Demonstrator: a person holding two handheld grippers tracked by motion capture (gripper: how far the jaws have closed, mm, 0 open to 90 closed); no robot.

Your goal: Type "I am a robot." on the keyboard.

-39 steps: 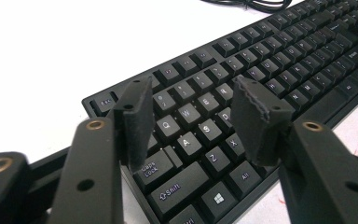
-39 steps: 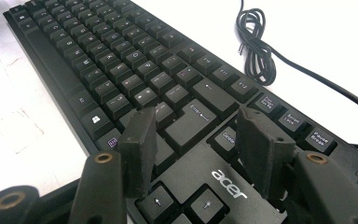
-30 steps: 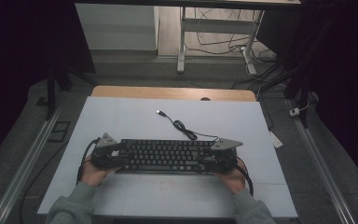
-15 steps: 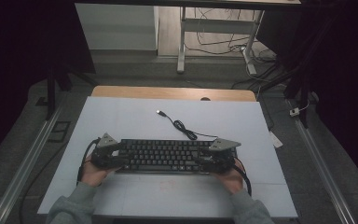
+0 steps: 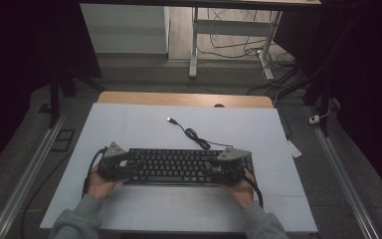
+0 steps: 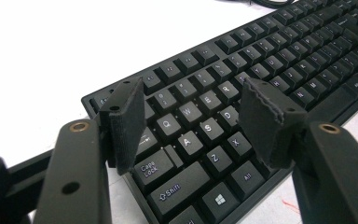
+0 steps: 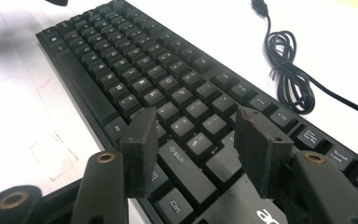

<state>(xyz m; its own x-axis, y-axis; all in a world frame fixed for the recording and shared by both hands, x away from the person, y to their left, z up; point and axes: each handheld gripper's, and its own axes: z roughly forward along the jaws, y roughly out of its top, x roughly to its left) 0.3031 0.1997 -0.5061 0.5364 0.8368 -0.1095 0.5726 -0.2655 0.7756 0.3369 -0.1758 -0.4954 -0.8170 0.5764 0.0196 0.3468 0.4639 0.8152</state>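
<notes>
A black keyboard lies flat on the white mat, its keys facing up. My left gripper hovers over its left end, and in the left gripper view the left gripper stands open above the Q, A and S keys of the keyboard, its pads clear of them. At the right end my right gripper points inward. In the right gripper view the right gripper is open above the Shift key of the keyboard. Nothing is pinched by either one.
The keyboard's black cable coils behind it on the white mat and ends in a loose USB plug; the same cable lies past the function keys. A wooden table edge borders the mat's far side.
</notes>
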